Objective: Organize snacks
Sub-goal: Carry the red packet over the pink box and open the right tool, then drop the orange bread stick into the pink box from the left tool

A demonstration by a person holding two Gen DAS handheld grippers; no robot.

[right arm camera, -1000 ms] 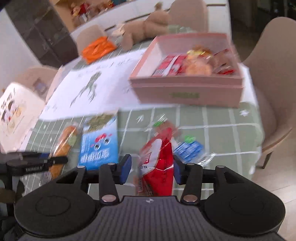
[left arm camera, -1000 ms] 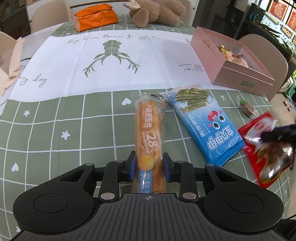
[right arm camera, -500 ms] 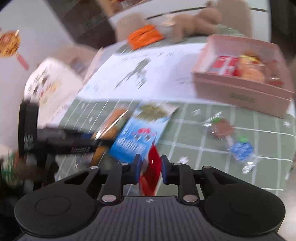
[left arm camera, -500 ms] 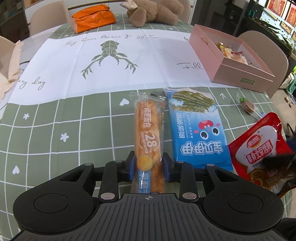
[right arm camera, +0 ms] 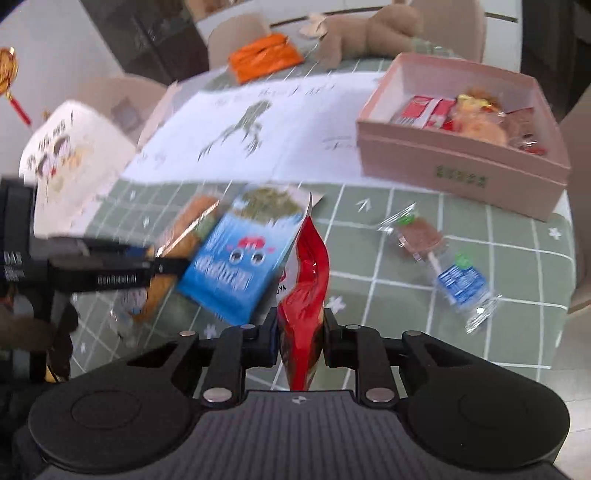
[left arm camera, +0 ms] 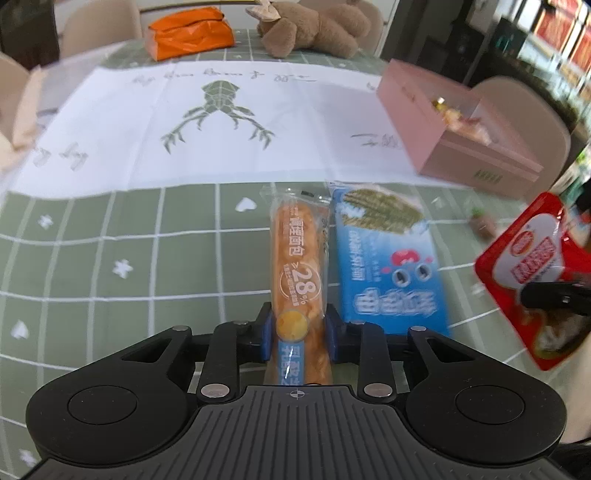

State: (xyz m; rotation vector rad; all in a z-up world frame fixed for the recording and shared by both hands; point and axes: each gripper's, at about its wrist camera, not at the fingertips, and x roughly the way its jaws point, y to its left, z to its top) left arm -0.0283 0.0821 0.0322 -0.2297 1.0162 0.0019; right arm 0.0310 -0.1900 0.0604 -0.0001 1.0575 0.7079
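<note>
Left tool (left arm camera: 298,328) clamps bread stick (left arm camera: 298,266); right tool (right arm camera: 300,332) pinches red pouch (right arm camera: 306,280).

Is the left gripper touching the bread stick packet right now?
Touching. The left wrist view shows the left gripper with both blue pads pressed against the sides of the bread packet.

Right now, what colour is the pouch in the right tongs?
Red pouch, shiny, with white label print; the left wrist view shows its face best.

**Two low views across one surface**

Your left wrist camera sits low, close over the surface (left arm camera: 110,236), facing the teddy bear (left arm camera: 314,26) at the far edge. Your right wrist camera looks from farther right, angled leftward. Both share the pink box (left arm camera: 454,144) (right arm camera: 458,162) and blue packet (left arm camera: 388,262) (right arm camera: 240,258).
</note>
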